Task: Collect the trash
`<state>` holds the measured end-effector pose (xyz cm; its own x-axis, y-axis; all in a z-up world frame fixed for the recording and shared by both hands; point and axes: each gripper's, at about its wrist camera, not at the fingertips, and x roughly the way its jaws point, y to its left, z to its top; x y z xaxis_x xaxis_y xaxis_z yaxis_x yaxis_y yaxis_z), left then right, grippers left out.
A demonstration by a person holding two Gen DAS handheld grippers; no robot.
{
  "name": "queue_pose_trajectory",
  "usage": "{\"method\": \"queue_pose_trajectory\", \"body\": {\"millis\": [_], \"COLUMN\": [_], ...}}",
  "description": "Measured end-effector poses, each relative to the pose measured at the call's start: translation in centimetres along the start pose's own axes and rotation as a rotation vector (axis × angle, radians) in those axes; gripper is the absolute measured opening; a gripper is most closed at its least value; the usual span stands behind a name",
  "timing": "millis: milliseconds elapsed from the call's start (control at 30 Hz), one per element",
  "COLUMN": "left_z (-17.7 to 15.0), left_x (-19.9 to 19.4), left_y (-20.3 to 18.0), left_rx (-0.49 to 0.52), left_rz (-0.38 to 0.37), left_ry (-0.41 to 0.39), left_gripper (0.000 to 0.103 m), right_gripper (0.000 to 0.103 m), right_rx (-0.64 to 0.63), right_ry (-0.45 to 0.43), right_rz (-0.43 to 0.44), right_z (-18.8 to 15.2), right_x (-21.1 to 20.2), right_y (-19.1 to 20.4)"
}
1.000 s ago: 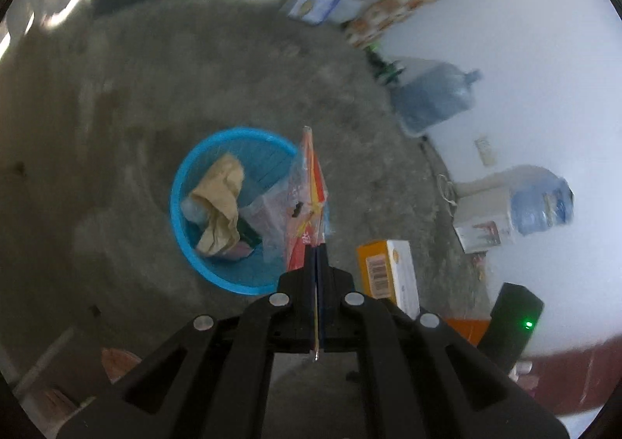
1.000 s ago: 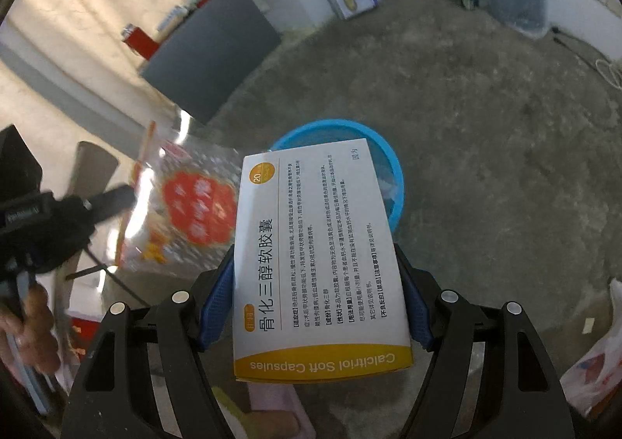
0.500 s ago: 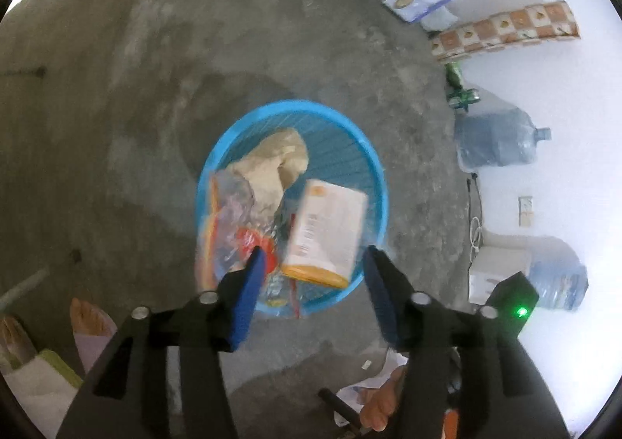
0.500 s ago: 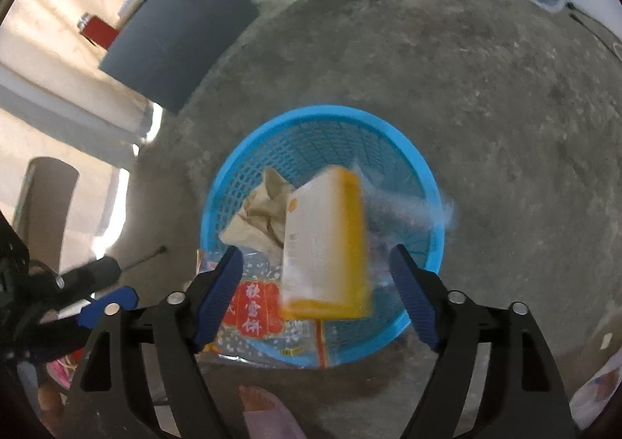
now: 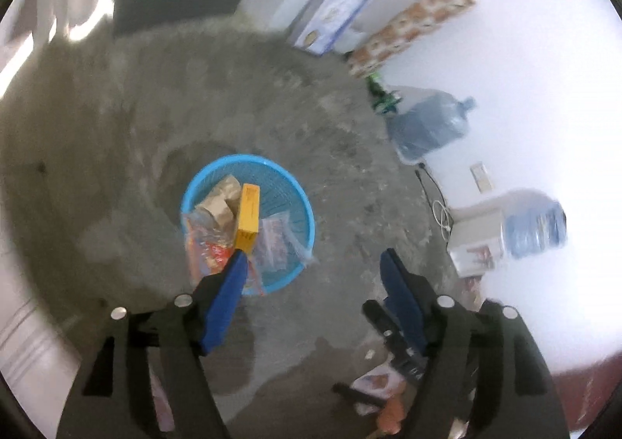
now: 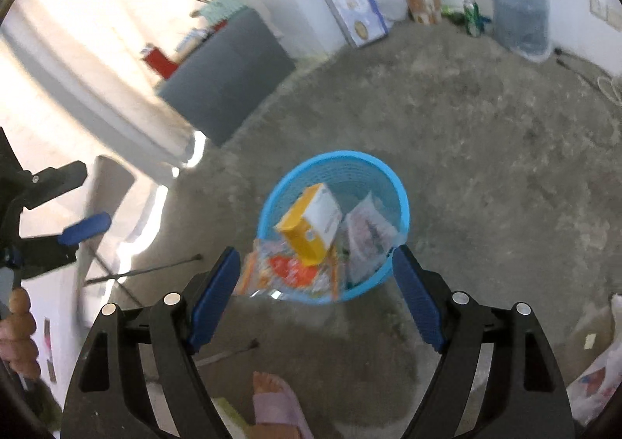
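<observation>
Inside blue basket [image 6: 400, 202]: box [image 6: 311, 221], wrappers [image 6: 287, 272].

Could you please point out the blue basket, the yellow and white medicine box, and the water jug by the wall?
blue basket [image 6: 402, 202]: right wrist view, bare right rim.
medicine box [image 6: 324, 211]: right wrist view, white face.
water jug [image 6: 519, 7]: right wrist view, middle of its body.

The right gripper [image 6: 317, 270] gapes empty above the blue basket [image 6: 402, 202] at centre frame, holding the yellow box [image 6: 311, 221].
</observation>
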<state>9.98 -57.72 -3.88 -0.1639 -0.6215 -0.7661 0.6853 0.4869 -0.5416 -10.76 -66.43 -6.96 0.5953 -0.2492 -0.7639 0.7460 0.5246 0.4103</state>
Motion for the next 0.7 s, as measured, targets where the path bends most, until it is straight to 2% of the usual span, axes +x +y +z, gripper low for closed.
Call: {"method": "queue_pose_trajectory", "body": {"millis": [67,133,167,267,367,433,533,700], "left_z": [-2.2,-5.6,-7.0,-12.2,-17.5,-19.7,-23.2,-26.3], "left_x": [-3.8,-8.3,-9.9,-14.9,-19.2,-20.9,-22.9,-24.3], "left_y": [-0.2,0.2,0.3,1.2,2.4,3.2,4.5,6.5], "left_rx": [0.060,0.103,0.122,0.187,0.240,0.237,0.186,0.052], "left_rz": [0.033,0.134,0.158,0.260,0.379,0.455,0.561,0.650], "left_ry": [-0.041,-0.115,-0.139,-0.231,-0.327,-0.370,-0.432,-0.456], "left_gripper": [0.080,0.086,0.087,0.096,0.098,0.098,0.098,0.098], "right_gripper": [0.084,0.089,0.095,0.095,0.095,0.095,0.095,0.095], "right_rx": [-0.048,-0.105,-0.133,-0.188,-0.241,-0.259,-0.287,-0.370], "right_ry": [-0.034,-0.078,-0.103,-0.168,-0.213,-0.241,-0.256,-0.252], "right_rz": [0.003,-0.011,-0.018,-0.051,-0.114,-0.153,-0.157,-0.160], "right_z": [-1.2,-2.8,-3.7,-6.1,-8.6,-10.3,-12.0,-14.4], "right_x": [-2.7,-5.8,-7.2,-10.4,-12.4,-13.5,-14.1,-13.8], "right_y": [1.6,3.7,4.7,7.5,10.0,11.9,13.8,16.9]}}
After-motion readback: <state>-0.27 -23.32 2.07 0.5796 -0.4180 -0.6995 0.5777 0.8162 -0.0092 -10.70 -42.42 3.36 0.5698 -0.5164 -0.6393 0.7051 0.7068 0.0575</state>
